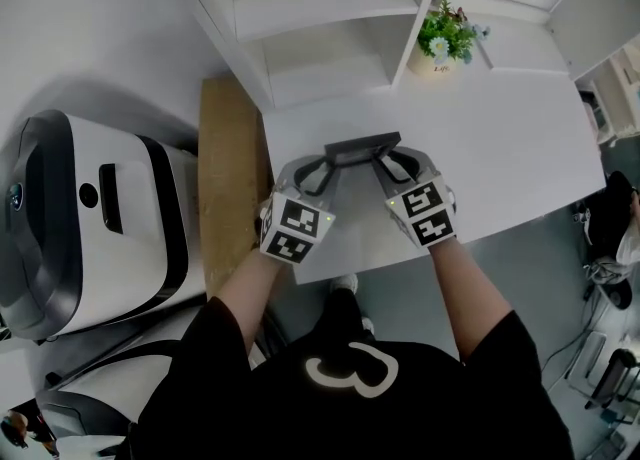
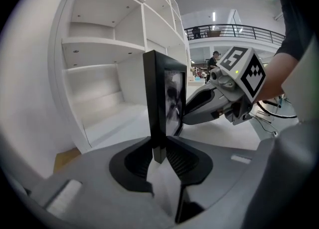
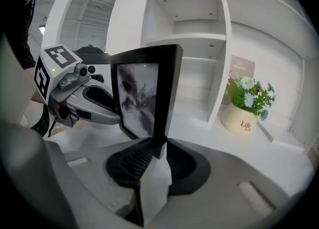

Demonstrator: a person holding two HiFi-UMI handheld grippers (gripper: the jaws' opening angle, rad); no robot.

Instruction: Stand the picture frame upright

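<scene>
A black picture frame point(image 1: 362, 148) with a dark photo stands upright over the white table point(image 1: 510, 153), held between both grippers. My left gripper point(image 1: 328, 166) is shut on the frame's left edge; in the left gripper view that edge point(image 2: 155, 103) runs straight up out of the jaws and my left gripper point(image 2: 159, 157) pinches its lower end. My right gripper point(image 1: 386, 164) is shut on the opposite edge, and in the right gripper view the frame point(image 3: 148, 93) rises from my right gripper point(image 3: 158, 151). Whether the frame's bottom touches the table is hidden.
A white shelf unit point(image 1: 320, 18) stands right behind the frame. A flower pot point(image 1: 445, 40) marked "Life" point(image 3: 244, 116) sits at the back right of the table. A wooden board point(image 1: 228, 188) and a large white machine point(image 1: 90, 218) lie to the left.
</scene>
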